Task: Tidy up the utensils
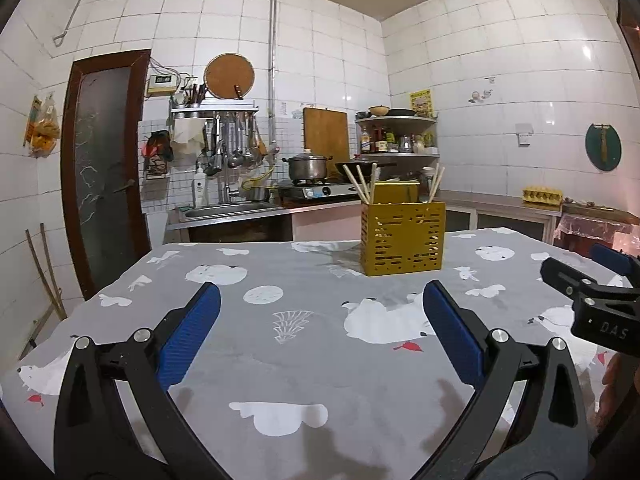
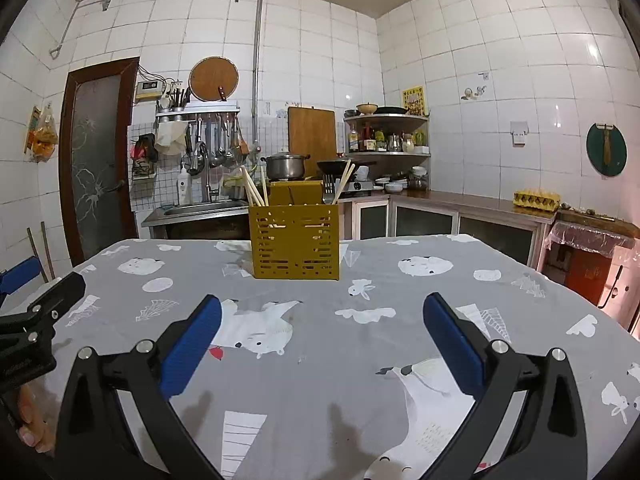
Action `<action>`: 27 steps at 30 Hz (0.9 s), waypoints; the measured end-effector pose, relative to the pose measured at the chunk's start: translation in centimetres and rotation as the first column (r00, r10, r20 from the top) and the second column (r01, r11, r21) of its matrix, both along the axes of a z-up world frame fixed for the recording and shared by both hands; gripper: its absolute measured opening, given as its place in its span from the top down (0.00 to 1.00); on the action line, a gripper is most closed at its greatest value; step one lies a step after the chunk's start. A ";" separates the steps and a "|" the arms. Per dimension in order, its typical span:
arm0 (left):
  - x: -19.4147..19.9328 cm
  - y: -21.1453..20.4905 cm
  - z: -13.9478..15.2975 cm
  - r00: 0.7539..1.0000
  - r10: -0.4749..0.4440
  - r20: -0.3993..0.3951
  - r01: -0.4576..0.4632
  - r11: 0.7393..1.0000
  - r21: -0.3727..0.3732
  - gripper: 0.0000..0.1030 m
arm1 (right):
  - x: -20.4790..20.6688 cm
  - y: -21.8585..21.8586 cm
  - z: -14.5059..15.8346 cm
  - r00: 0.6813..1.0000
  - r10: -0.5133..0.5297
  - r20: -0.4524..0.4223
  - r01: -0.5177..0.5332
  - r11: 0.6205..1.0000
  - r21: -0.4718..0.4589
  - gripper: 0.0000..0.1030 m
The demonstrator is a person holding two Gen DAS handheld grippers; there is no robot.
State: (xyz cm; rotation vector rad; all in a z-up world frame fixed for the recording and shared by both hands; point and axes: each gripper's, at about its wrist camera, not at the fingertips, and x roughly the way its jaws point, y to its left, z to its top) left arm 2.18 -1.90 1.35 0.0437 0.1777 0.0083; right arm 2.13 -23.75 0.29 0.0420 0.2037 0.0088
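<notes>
A yellow slotted utensil holder (image 1: 403,238) stands upright near the far edge of the table; it also shows in the right wrist view (image 2: 295,242). Wooden chopsticks (image 1: 360,184) stick out of it, and in the right wrist view chopsticks (image 2: 254,192) and a fork (image 2: 329,189) show in it. My left gripper (image 1: 320,332) is open and empty above the cloth, well short of the holder. My right gripper (image 2: 322,336) is open and empty too. Each gripper shows at the edge of the other's view: the right one (image 1: 592,296) and the left one (image 2: 36,320).
The table carries a grey cloth (image 1: 304,360) with white animal prints. Behind it run a counter with a sink (image 1: 232,210), a stove with a pot (image 1: 308,166) and a wok, corner shelves, and an egg tray (image 1: 542,195). A dark door (image 1: 104,168) stands at the left.
</notes>
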 end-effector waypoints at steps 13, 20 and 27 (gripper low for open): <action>0.1 0.3 0.2 1.000 0.007 0.008 -0.007 1.000 -0.016 0.05 | -0.2 -0.3 0.2 1.000 -0.006 0.006 0.006 1.000 0.001 0.04; 0.0 0.4 0.1 1.000 0.007 0.009 -0.007 1.000 -0.018 0.05 | -0.4 -0.6 0.4 1.000 -0.008 0.012 0.008 1.000 0.007 0.04; 0.0 0.4 0.1 1.000 0.007 0.005 -0.007 1.000 -0.018 0.05 | -0.4 -0.8 0.3 1.000 -0.008 0.013 0.008 1.000 0.009 0.04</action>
